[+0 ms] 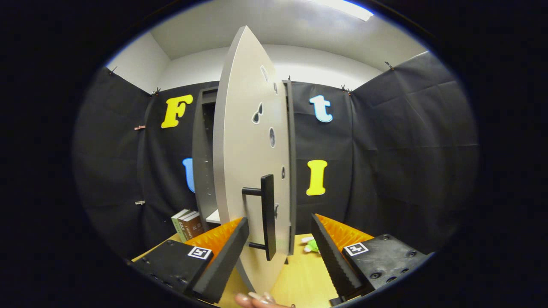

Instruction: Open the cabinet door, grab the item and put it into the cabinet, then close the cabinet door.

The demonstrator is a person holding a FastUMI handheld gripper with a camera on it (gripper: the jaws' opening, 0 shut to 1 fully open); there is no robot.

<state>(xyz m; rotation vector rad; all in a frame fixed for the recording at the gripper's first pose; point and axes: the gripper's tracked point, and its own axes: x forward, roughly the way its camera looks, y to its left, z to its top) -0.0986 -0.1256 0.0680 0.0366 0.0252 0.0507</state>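
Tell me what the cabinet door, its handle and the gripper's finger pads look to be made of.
Cabinet door: likely laminated board, matte pale grey, flat with even colour and a thin edge. Handle: probably metal or plastic, matte black bar on two posts. Finger pads: seemingly black rubber, ribbed, on orange backing. The open gripper straddles the door and handle without touching.

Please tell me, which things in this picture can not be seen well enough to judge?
- Cabinet inside, gripper view: the open door covers it, so its contents cannot be told.
- Green item on the table, beyond the open gripper: partly hidden by the door and right finger; its kind is unclear.
- Books: too small, covers unreadable.
- Hand: cut off at the bottom.
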